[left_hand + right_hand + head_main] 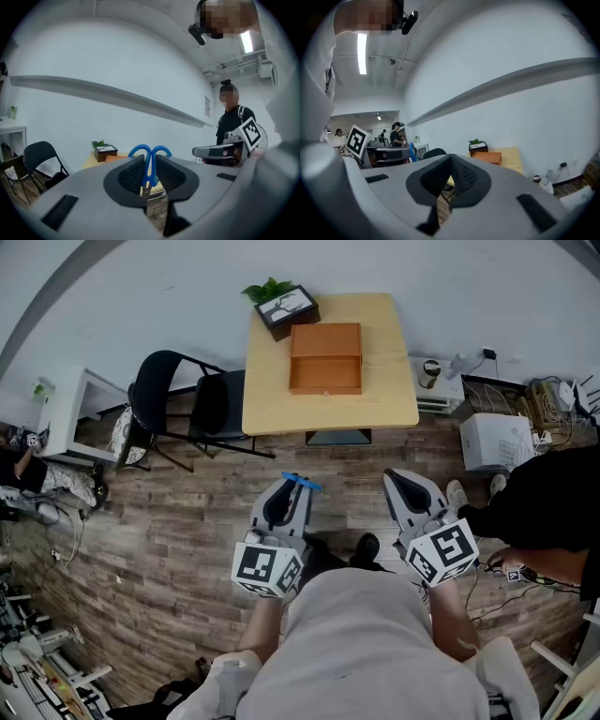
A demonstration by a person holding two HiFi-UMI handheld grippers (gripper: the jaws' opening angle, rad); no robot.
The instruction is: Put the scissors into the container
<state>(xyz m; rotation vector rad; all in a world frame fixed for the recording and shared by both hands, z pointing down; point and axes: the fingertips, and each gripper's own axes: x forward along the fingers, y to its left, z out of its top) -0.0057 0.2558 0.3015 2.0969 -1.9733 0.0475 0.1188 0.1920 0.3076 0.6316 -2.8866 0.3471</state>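
Note:
Blue-handled scissors [302,483] are clamped in my left gripper [292,486], which is shut on them over the wooden floor, short of the table. In the left gripper view the blue handle loops [150,153] stick up from between the shut jaws of the left gripper [149,174]. The container, an open orange-brown box [325,358], lies on the light wooden table [384,399] ahead; it also shows in the right gripper view [487,158]. My right gripper [395,478] is level with the left, shut and empty, as the right gripper view [449,175] confirms.
A dark box with a plant [284,306] stands at the table's far left corner. A black folding chair [178,401] is left of the table. A white box [497,441], cables and a person in black [553,507] are at the right.

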